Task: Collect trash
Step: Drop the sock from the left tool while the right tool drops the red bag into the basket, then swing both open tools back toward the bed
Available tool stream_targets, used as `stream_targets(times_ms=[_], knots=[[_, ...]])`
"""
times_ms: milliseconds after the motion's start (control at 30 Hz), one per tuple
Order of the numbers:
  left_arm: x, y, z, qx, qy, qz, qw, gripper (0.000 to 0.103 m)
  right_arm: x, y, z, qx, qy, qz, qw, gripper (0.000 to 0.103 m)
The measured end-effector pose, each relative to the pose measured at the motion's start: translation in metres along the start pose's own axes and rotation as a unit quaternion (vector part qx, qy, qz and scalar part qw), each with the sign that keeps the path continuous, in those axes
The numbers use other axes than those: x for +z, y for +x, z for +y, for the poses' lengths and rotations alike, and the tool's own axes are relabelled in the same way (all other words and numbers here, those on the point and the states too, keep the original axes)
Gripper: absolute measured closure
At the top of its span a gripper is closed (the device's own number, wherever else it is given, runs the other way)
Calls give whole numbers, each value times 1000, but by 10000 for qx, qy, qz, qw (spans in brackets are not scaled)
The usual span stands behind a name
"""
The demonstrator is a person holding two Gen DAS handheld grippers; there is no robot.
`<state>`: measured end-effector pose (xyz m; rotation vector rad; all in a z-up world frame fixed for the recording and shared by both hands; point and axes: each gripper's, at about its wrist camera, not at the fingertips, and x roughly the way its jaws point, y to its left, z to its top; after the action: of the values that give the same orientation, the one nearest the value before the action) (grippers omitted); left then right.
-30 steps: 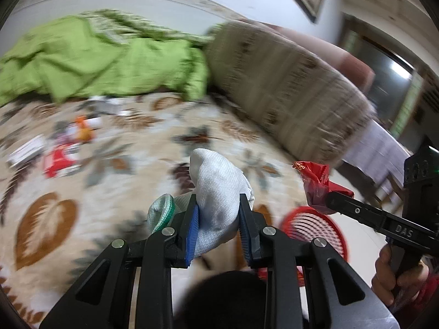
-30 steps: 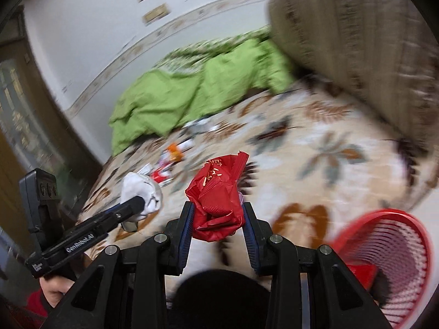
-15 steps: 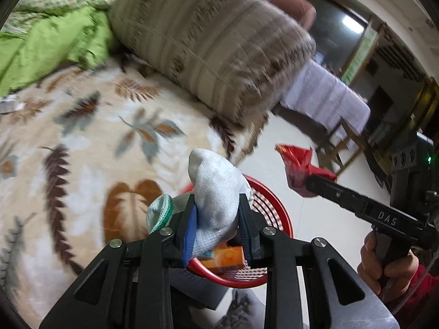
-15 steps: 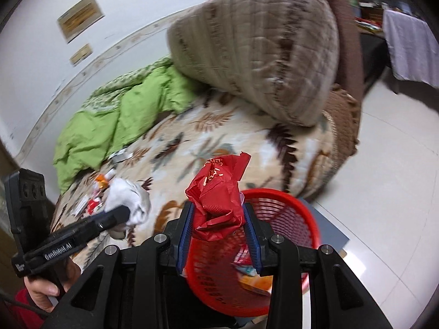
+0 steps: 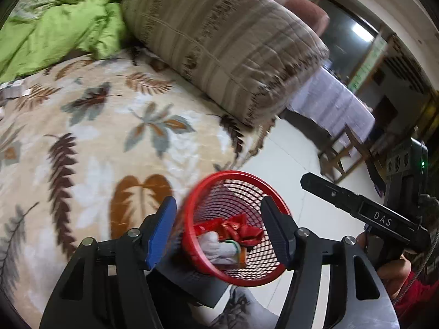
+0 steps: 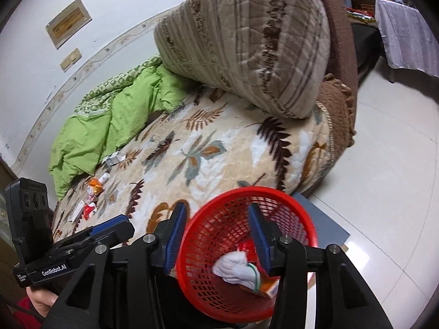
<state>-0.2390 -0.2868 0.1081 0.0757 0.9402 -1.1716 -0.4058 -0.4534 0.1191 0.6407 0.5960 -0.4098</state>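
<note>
A red mesh basket stands on the floor beside the bed; it also shows in the right wrist view. Inside lie a white glove, a red wrapper and an orange packet. My left gripper is open and empty above the basket. My right gripper is open and empty above it too. Several small pieces of trash lie on the leaf-patterned blanket far left.
A big striped quilt roll and a green duvet lie on the bed. A grey mat lies under the basket on the white tiled floor. A cloth-covered table stands beyond.
Both grippers have opened over the basket. The white glove has left my left gripper and the red wrapper my right one; both now lie in the basket.
</note>
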Motion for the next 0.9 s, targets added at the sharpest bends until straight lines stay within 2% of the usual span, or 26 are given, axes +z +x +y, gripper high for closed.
stream_targets(times_ms=[267, 433, 700, 900], knots=[[-12, -55, 58, 719, -430, -438, 9955, 37, -5, 34, 56, 469, -466, 252, 9975, 51], [-24, -91, 102, 1059, -910, -677, 9879, 37, -8, 58, 95, 709, -808, 410, 9934, 48], [-46, -141, 159, 1553, -1503, -1049, 9707, 37, -20, 93, 162, 1116, -1387, 698, 9816, 48], [-60, -168, 196, 1982, -1888, -1315, 9528, 37, -29, 114, 200, 1348, -1678, 951, 9719, 48]])
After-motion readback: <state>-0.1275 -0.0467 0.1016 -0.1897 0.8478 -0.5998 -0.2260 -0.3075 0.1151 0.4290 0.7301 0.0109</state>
